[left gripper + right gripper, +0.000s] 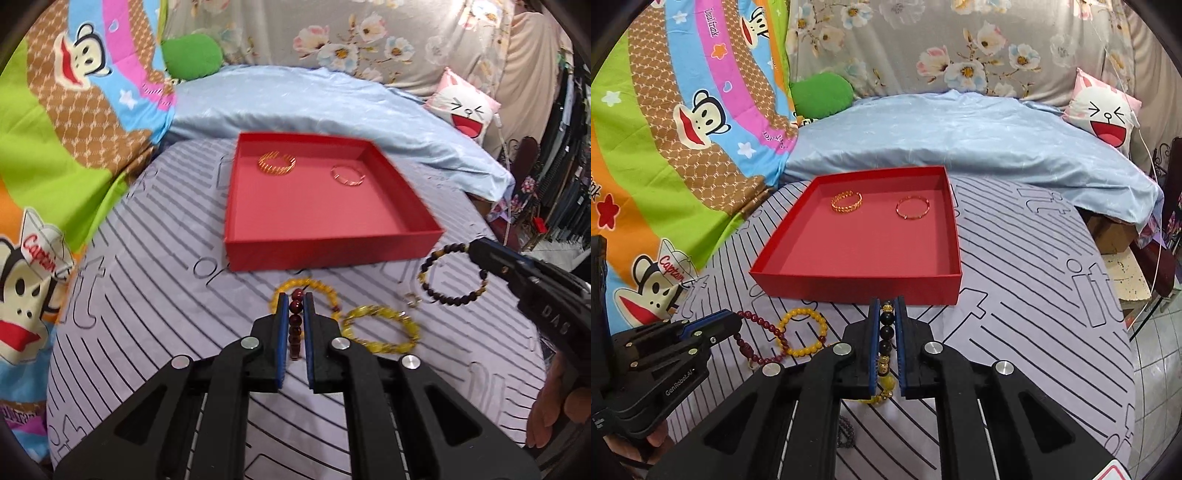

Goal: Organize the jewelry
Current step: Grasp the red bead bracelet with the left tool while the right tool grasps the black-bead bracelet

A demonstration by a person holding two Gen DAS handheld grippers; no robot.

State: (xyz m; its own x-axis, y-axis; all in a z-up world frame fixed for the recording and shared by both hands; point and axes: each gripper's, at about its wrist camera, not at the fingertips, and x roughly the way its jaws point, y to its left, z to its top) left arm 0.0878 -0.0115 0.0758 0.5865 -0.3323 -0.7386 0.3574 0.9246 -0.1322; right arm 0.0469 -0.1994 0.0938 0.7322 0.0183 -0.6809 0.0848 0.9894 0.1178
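A red tray [332, 247] [857, 286] lies on the striped bed cover and holds a gold bangle [277, 163] [847, 202] and a thin rose bangle [348, 174] [912, 208]. My left gripper [295, 299] [733, 326] is shut on a dark red bead bracelet [295, 321] [757, 325], low over the cover. My right gripper [887, 304] [476, 251] is shut on a black bead bracelet [886, 332] [450, 275] and holds it up beside the tray's near right corner. Two yellow bead bracelets [380, 328] [803, 332] lie in front of the tray.
A blue quilt [332, 103] is bunched behind the tray. A cartoon blanket [55, 129] rises on the left. A white face pillow [463, 105] sits far right. A purple bead strand [846, 432] lies under my right gripper. The bed's right edge drops to a tiled floor [1156, 369].
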